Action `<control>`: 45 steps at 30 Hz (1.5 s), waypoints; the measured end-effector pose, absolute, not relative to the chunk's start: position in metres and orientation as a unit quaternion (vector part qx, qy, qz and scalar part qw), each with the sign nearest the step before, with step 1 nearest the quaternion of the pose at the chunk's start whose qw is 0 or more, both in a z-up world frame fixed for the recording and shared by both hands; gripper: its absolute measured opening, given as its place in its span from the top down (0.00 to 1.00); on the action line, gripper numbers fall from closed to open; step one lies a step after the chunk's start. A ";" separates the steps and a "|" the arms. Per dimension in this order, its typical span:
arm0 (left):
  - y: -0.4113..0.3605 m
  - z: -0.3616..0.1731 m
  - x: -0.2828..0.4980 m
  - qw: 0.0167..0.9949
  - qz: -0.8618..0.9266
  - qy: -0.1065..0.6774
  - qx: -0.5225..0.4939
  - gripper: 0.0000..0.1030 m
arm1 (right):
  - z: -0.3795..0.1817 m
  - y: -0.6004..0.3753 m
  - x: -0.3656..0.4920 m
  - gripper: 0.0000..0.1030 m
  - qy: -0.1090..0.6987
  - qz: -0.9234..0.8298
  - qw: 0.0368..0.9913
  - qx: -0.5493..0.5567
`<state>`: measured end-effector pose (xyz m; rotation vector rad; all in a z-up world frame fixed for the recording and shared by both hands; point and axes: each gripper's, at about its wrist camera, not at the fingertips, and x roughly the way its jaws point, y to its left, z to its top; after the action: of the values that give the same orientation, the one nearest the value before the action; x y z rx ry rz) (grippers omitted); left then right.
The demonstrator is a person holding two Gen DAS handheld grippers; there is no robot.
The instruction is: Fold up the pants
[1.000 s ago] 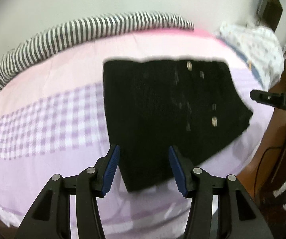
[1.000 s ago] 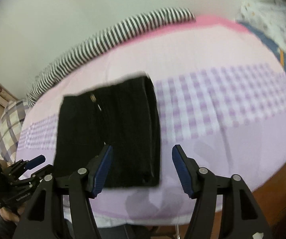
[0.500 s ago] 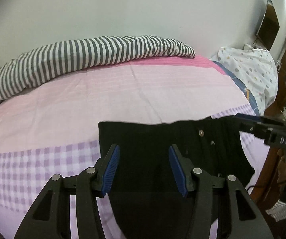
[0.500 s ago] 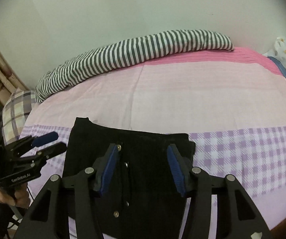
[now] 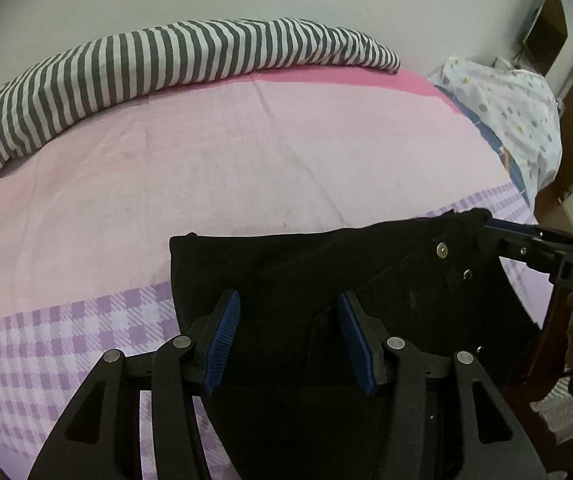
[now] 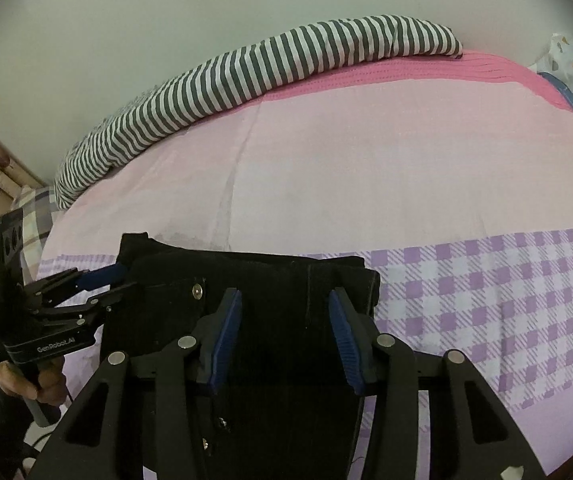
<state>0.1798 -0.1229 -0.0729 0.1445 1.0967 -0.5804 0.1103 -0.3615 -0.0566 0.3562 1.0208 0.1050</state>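
A pink bed [image 5: 246, 152] is stretching ahead of both grippers, a striped blanket [image 5: 166, 64] lying along its far edge. Black pants [image 5: 306, 264] are lying flat beneath the tools, waistband farthest away, long axis running back toward the person. The left gripper [image 5: 288, 340] is hovering spread over them; the right gripper [image 6: 284, 338] is closing, pads not pressing cloth.

- The left wrist view looks forward and steeply down along its own tongs [image 5: 288, 340], close over the black pants [image 5: 306, 264] on the bed [image 5: 246, 152], facing the wall.
- The right wrist view looks the same way from close over its tongs [image 6: 284, 342].
- Both share the pants, the pink sheet and the striped blanket [image 5: 174, 60]; each shows the other tongs at its frame's edge.
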 end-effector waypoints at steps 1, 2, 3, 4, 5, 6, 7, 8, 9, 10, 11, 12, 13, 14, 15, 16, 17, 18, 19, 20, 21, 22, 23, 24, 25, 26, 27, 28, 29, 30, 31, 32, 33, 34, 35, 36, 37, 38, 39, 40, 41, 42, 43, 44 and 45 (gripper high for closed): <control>-0.122 -0.073 0.179 0.812 -0.271 0.513 0.066 0.49 | -0.057 -0.361 0.111 0.58 0.487 0.050 0.856 0.168; -0.121 -0.073 0.179 0.812 -0.272 0.513 0.064 0.49 | -0.057 -0.360 0.110 0.58 0.486 0.049 0.856 0.166; -0.120 -0.071 0.178 0.812 -0.273 0.512 0.059 0.49 | -0.055 -0.359 0.109 0.58 0.486 0.048 0.858 0.162; -0.117 -0.069 0.178 0.812 -0.274 0.513 0.054 0.49 | -0.054 -0.359 0.108 0.58 0.485 0.049 0.858 0.161; -0.115 -0.068 0.178 0.811 -0.274 0.515 0.050 0.49 | -0.052 -0.360 0.105 0.58 0.484 0.049 0.858 0.165; -0.111 -0.065 0.176 0.809 -0.274 0.518 0.043 0.49 | -0.050 -0.362 0.101 0.58 0.483 0.051 0.857 0.175; -0.107 -0.062 0.174 0.810 -0.273 0.518 0.037 0.49 | -0.049 -0.364 0.096 0.58 0.481 0.053 0.855 0.186; -0.103 -0.060 0.172 0.811 -0.270 0.518 0.032 0.49 | -0.047 -0.367 0.090 0.58 0.479 0.053 0.854 0.196; -0.098 -0.058 0.169 0.812 -0.268 0.518 0.028 0.49 | -0.046 -0.371 0.083 0.57 0.478 0.050 0.853 0.203; -0.093 -0.055 0.165 0.814 -0.266 0.515 0.023 0.49 | -0.046 -0.375 0.075 0.57 0.479 0.048 0.851 0.212; -0.087 -0.053 0.161 0.817 -0.262 0.514 0.020 0.49 | -0.047 -0.377 0.070 0.57 0.480 0.047 0.848 0.221; -0.083 -0.053 0.158 0.818 -0.258 0.514 0.018 0.49 | -0.049 -0.382 0.061 0.57 0.481 0.045 0.843 0.237; -0.077 -0.052 0.154 0.819 -0.255 0.514 0.014 0.49 | -0.051 -0.386 0.054 0.57 0.482 0.043 0.840 0.247; -0.072 -0.052 0.151 0.819 -0.251 0.516 0.010 0.49 | -0.053 -0.389 0.048 0.57 0.485 0.039 0.836 0.254; -0.069 -0.052 0.149 0.818 -0.248 0.519 0.006 0.49 | -0.057 -0.393 0.040 0.57 0.491 0.031 0.831 0.260; -0.064 -0.053 0.145 0.817 -0.246 0.522 0.001 0.49 | -0.059 -0.395 0.033 0.57 0.493 0.026 0.827 0.267; -0.060 -0.055 0.143 0.815 -0.244 0.526 -0.004 0.49 | -0.063 -0.398 0.026 0.57 0.498 0.024 0.821 0.280; -0.056 -0.056 0.140 0.814 -0.241 0.529 -0.007 0.49 | -0.067 -0.400 0.021 0.57 0.502 0.026 0.814 0.291; -0.053 -0.058 0.137 0.813 -0.237 0.532 -0.010 0.49 | -0.073 -0.402 0.017 0.57 0.508 0.029 0.805 0.305; -0.051 -0.060 0.136 0.812 -0.234 0.535 -0.013 0.49 | -0.076 -0.403 0.015 0.59 0.512 0.031 0.799 0.315; -0.048 -0.063 0.134 0.810 -0.231 0.539 -0.016 0.49 | -0.080 -0.402 0.011 0.62 0.515 0.039 0.790 0.330; -0.047 -0.065 0.133 0.808 -0.229 0.543 -0.019 0.49 | -0.084 -0.401 0.009 0.73 0.516 0.050 0.782 0.345; -0.046 -0.067 0.132 0.807 -0.226 0.546 -0.022 0.49 | -0.085 -0.399 0.008 0.78 0.517 0.055 0.779 0.351; -0.045 -0.068 0.130 0.806 -0.225 0.548 -0.025 0.49 | -0.084 -0.395 0.007 0.80 0.521 0.051 0.778 0.346; -0.045 -0.068 0.128 0.805 -0.224 0.548 -0.026 0.49 | -0.080 -0.392 0.007 0.84 0.522 0.047 0.785 0.331; -0.044 -0.068 0.126 0.805 -0.224 0.548 -0.026 0.49 | -0.076 -0.389 0.007 0.86 0.519 0.046 0.791 0.321; -0.044 -0.067 0.124 0.806 -0.224 0.547 -0.026 0.49 | -0.070 -0.387 0.004 0.87 0.512 0.050 0.797 0.317; -0.044 -0.066 0.123 0.807 -0.225 0.546 -0.027 0.49 | -0.064 -0.386 0.001 0.88 0.506 0.053 0.800 0.318; -0.043 -0.065 0.122 0.807 -0.227 0.545 -0.028 0.49 | -0.060 -0.385 -0.001 0.88 0.502 0.055 0.802 0.318; -0.043 -0.064 0.121 0.806 -0.229 0.544 -0.029 0.49 | -0.057 -0.384 -0.005 0.89 0.501 0.058 0.802 0.319; -0.043 -0.064 0.120 0.806 -0.231 0.544 -0.029 0.49 | -0.058 -0.382 -0.008 0.89 0.505 0.057 0.801 0.317; -0.044 -0.065 0.119 0.805 -0.232 0.545 -0.028 0.49 | -0.061 -0.381 -0.010 0.89 0.511 0.054 0.799 0.313; -0.045 -0.066 0.119 0.804 -0.231 0.547 -0.027 0.49 | -0.067 -0.380 -0.011 0.89 0.519 0.050 0.797 0.305; -0.045 -0.067 0.118 0.803 -0.229 0.549 -0.026 0.49 | -0.074 -0.379 -0.011 0.89 0.526 0.044 0.794 0.301; -0.046 -0.068 0.117 0.802 -0.228 0.551 -0.026 0.49 | -0.080 -0.380 -0.010 0.89 0.529 0.040 0.790 0.307; -0.046 -0.069 0.117 0.800 -0.229 0.554 -0.027 0.49 | -0.082 -0.381 -0.009 0.89 0.528 0.040 0.790 0.309; -0.046 -0.070 0.116 0.798 -0.230 0.557 -0.028 0.49 | -0.082 -0.381 -0.008 0.89 0.528 0.041 0.792 0.305; -0.047 -0.071 0.115 0.796 -0.230 0.559 -0.028 0.49 | -0.083 -0.380 -0.009 0.89 0.529 0.041 0.792 0.304; -0.047 -0.074 0.114 0.794 -0.230 0.561 -0.027 0.49 | -0.082 -0.380 -0.009 0.88 0.531 0.042 0.791 0.301; -0.048 -0.076 0.114 0.792 -0.230 0.565 -0.026 0.49 | -0.082 -0.380 -0.008 0.82 0.533 0.044 0.792 0.296; -0.048 -0.079 0.113 0.789 -0.229 0.569 -0.026 0.49 | -0.081 -0.381 -0.007 0.75 0.535 0.042 0.791 0.293; -0.049 -0.082 0.111 0.787 -0.229 0.573 -0.026 0.49 | -0.081 -0.384 -0.006 0.72 0.537 0.041 0.788 0.299; -0.050 -0.085 0.110 0.784 -0.231 0.576 -0.025 0.48 | -0.080 -0.387 -0.006 0.65 0.534 0.046 0.786 0.307; -0.051 -0.086 0.108 0.782 -0.231 0.578 -0.025 0.48 | -0.079 -0.392 -0.004 0.55 0.527 0.052 0.787 0.318; -0.051 -0.087 0.108 0.782 -0.231 0.579 -0.026 0.48 | -0.078 -0.394 -0.003 0.49 0.523 0.056 0.788 0.321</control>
<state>0.1076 -0.0506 -0.0870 -0.0571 1.2493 -0.4999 -0.0028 -0.3938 -0.0784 0.6920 1.1259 0.1209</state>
